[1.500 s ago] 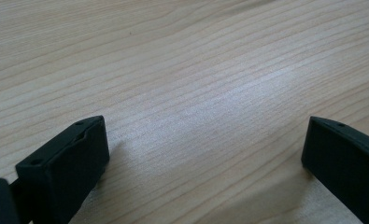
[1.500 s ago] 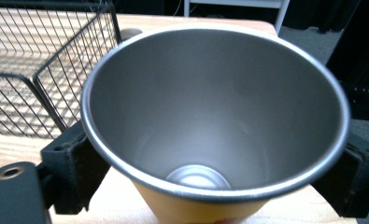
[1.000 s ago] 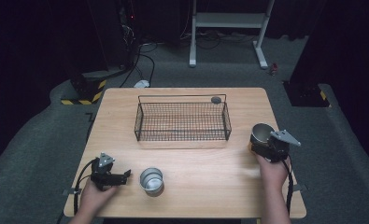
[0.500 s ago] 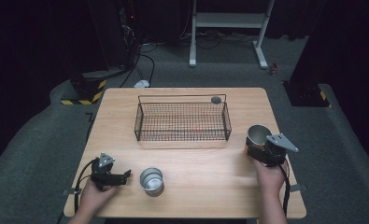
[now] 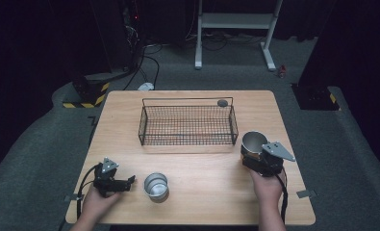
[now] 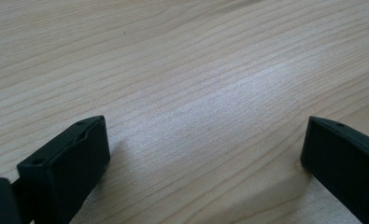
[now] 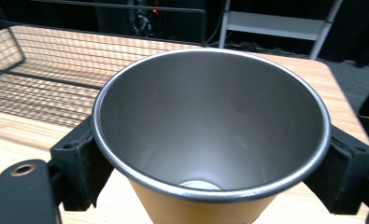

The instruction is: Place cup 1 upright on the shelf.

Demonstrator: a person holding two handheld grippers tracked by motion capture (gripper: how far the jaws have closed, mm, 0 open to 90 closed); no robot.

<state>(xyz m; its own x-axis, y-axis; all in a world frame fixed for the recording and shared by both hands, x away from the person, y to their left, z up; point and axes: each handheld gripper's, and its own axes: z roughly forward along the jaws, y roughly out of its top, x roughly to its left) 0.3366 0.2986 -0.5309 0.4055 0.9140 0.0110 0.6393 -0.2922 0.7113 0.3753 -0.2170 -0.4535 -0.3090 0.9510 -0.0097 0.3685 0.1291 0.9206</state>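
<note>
My right gripper [image 5: 253,155] is shut on a metal cup [image 5: 253,143] at the right of the table, just off the basket's right end; in the right gripper view the cup [image 7: 210,135] stands upright and empty between the two black pads [image 7: 79,163]. A second metal cup [image 5: 156,186] stands upright near the table's front, left of centre. My left gripper [image 5: 130,182] rests low beside that cup, a little to its left, its jaws open. In the left gripper view the two pads [image 6: 65,163] stand wide apart over bare wood.
A black wire basket [image 5: 187,125] sits at the middle back of the wooden table [image 5: 202,202]. A small dark round object [image 5: 222,103] lies behind the basket's right rear corner. Dark floor with cables and a white stand surrounds the table.
My right gripper has carried its cup leftward and slightly toward the front, closer to the basket's right end. The left gripper and the front cup have stayed put.
</note>
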